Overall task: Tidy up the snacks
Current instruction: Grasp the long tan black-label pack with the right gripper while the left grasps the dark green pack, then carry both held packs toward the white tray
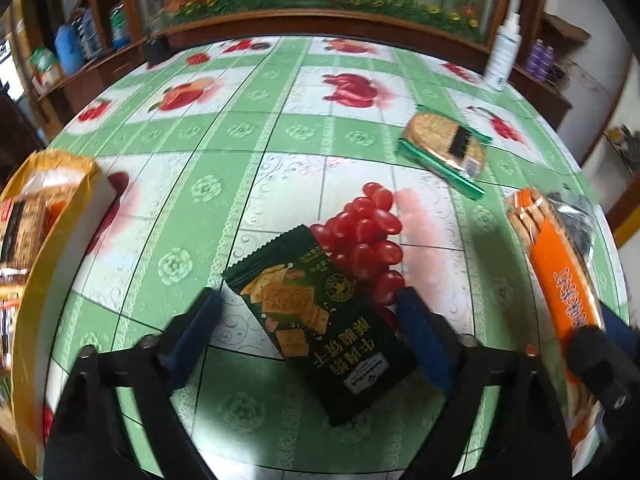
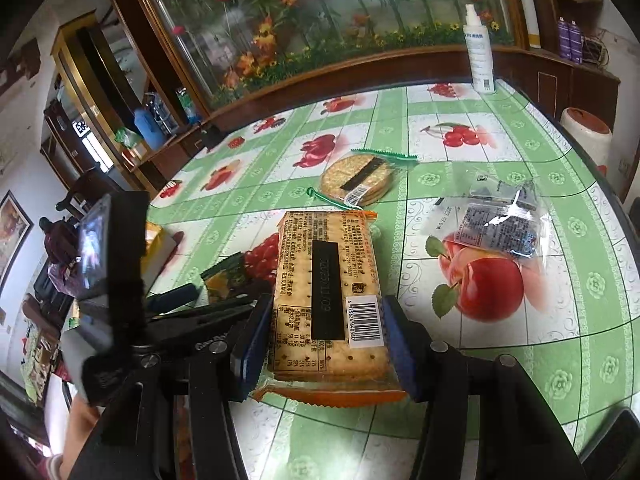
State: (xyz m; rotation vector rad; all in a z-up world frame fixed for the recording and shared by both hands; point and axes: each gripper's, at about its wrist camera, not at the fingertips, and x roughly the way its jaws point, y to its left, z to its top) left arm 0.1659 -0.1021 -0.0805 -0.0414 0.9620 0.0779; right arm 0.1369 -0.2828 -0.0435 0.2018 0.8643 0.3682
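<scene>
The table (image 1: 280,136), under its green fruit-print cloth, filled the middle of both views. At the left edge of the left wrist view sat the yellow box (image 1: 60,216), with packets already showing inside it; it looked like the collecting place for the snacks.

The orange cracker pack (image 2: 328,292) lay lengthwise in the lower centre of the right wrist view, and the right gripper (image 2: 324,344) was clamped on it, a blue pad pressed against each long side. Whether the pack was lifted or resting on the cloth I could not tell.

The dark green biscuit packet (image 1: 316,320) lay flat in the lower centre of the left wrist view, between the spread jaws of the left gripper (image 1: 310,312), which stood apart on either side without touching it.

Smaller things sat further up: the round cracker pack (image 1: 444,144) at upper right of that view, and a clear bag (image 2: 500,220) at right of the right wrist view.

To do the step well, I judged the left claw should come down low and square to the packet's sides, then close gently, since a thin foil pouch slips or crumples easily.
</scene>
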